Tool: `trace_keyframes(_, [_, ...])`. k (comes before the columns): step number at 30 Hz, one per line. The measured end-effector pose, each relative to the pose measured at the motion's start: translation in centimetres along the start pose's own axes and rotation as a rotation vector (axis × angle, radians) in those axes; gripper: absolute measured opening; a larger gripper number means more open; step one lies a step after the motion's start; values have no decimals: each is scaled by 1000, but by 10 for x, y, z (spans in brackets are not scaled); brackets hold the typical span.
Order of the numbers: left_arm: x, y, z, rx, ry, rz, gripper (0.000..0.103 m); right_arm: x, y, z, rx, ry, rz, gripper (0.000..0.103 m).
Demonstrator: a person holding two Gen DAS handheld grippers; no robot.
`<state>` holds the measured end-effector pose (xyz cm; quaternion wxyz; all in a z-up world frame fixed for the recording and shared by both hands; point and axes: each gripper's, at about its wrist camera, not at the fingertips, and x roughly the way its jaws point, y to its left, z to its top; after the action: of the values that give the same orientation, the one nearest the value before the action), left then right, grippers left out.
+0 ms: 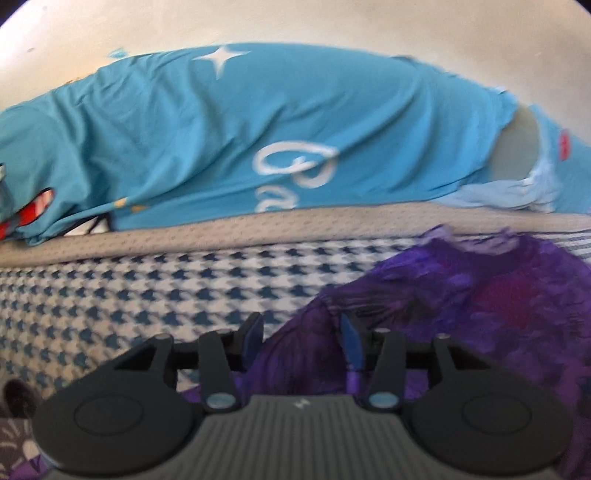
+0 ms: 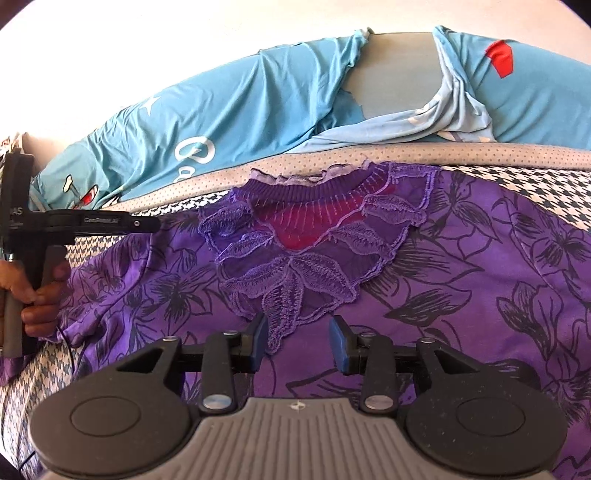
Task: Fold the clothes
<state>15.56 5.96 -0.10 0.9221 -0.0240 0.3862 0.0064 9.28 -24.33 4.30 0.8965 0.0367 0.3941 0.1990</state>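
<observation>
A purple floral top [image 2: 461, 280] lies spread on the bed, its lace neckline [image 2: 314, 236] facing the far edge. My right gripper [image 2: 299, 341] hovers open just over the chest, the tip of the lace trim showing between its blue pads [image 2: 341, 345]. My left gripper [image 1: 301, 341] is open at the top's left side; purple cloth [image 1: 480, 295] lies under and between its fingers, and the pads do not press on it. In the right wrist view the left gripper [image 2: 153, 223] shows from the side, a hand [image 2: 40, 295] on its handle.
The bed has a blue-and-white houndstooth sheet [image 1: 129, 295] with a beige dotted edge [image 1: 258, 225]. Beyond it a turquoise cloth [image 1: 258, 122] with white lettering hangs against a pale wall [image 1: 332, 22]. A grey surface [image 2: 399, 70] shows through its gap.
</observation>
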Motion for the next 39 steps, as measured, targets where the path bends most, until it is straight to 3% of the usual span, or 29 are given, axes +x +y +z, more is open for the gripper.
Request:
trace_keyframes(3, [7, 2, -5, -3, -17, 68, 57, 4, 1, -1, -7, 8, -5, 36])
trace_keyframes(8, [14, 2, -4, -7, -22, 136, 60, 7, 1, -1, -8, 12, -7, 36])
trace_keyframes(13, [15, -13, -4, 29, -39, 261, 73, 8, 0, 1, -16, 10, -14, 37])
trace_keyframes(21, [-15, -20, -3, -36, -26, 207, 73, -1, -15, 13, -41, -52, -68, 37])
trace_keyframes(26, [-33, -35, -20, -85, -16, 167, 78, -9, -39, 22, -2, -71, -106, 37])
trace_keyframes(39, [-62, -88, -51, 25, 0, 61, 84, -26, -93, 4, 48, -53, -231, 42])
